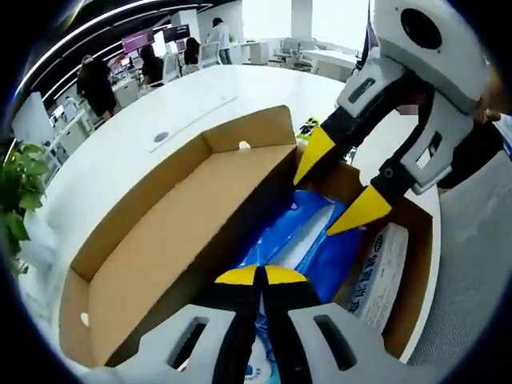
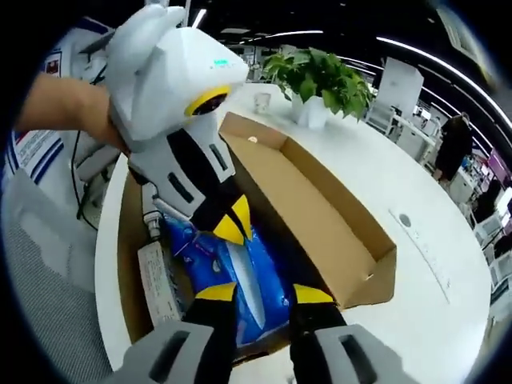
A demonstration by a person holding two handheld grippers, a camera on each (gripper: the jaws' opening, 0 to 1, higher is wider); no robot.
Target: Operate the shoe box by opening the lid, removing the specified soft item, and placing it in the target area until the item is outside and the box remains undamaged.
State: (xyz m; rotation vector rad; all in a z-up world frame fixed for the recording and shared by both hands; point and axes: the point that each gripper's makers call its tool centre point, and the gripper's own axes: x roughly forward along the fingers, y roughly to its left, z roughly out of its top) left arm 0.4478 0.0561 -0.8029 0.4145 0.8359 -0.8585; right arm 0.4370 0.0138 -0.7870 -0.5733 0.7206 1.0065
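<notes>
With the lid (image 1: 184, 208) open, the clenched left gripper (image 1: 258, 276) pins the blue pack (image 2: 240, 280), so the released right gripper (image 2: 254, 294) should grasp it gently, clear of the box (image 2: 132, 264) walls.

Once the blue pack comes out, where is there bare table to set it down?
Bare white table beyond the open lid, away from the potted plant. Inside the shoe box it's crowded: blue pack, a white carton, both tools.
</notes>
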